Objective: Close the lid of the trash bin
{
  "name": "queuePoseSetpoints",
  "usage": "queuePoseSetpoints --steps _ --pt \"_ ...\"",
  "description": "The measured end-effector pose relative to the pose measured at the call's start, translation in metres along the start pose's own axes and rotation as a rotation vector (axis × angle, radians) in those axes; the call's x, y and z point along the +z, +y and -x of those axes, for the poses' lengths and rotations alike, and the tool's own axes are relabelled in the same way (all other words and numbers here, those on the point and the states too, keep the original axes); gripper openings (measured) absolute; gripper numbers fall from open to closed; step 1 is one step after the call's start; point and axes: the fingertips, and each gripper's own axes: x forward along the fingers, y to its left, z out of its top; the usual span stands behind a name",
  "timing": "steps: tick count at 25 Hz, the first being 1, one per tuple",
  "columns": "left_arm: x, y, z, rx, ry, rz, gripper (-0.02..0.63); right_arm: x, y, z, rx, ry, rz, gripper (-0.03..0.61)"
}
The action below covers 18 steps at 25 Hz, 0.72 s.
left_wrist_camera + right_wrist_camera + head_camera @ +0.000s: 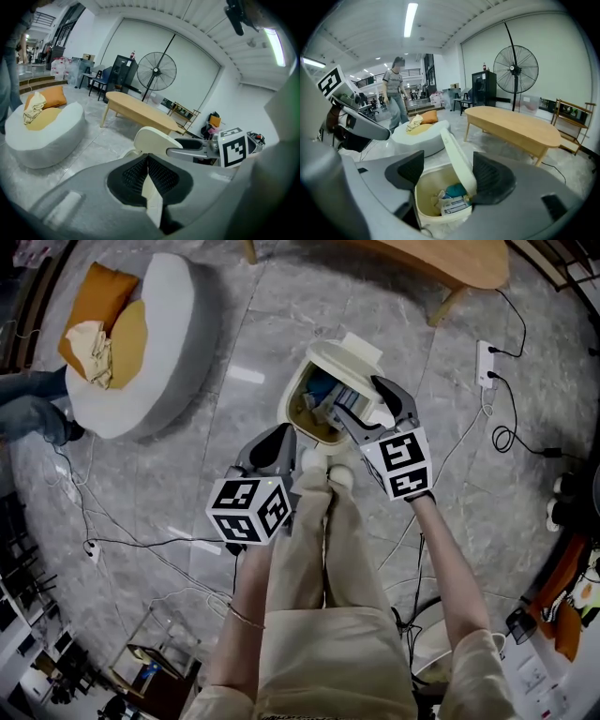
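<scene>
Trash bin (430, 190) open, lid (457, 154) standing upright. Right gripper (449, 169) jaws spread, the lid between them. Left gripper (147, 161) jaws pressed together, holding nothing.

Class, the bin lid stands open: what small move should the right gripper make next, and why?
Probably tip the lid down onto the trash bin with the right gripper: the lid stands upright between its parted jaws, and the bin is open.

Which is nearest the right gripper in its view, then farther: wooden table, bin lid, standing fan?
1. bin lid, upright, between the jaws.
2. wooden table, beyond, to the right.
3. standing fan, behind the table.
</scene>
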Motion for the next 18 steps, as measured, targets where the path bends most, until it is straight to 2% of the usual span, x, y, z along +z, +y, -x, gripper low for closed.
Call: queuePoseSetpoints --steps 18 --pt "-0.046 0.01 0.032 0.064 -0.027 0.073 0.023 -0.044 0.057 -0.004 0.1 0.052 0.013 0.327"
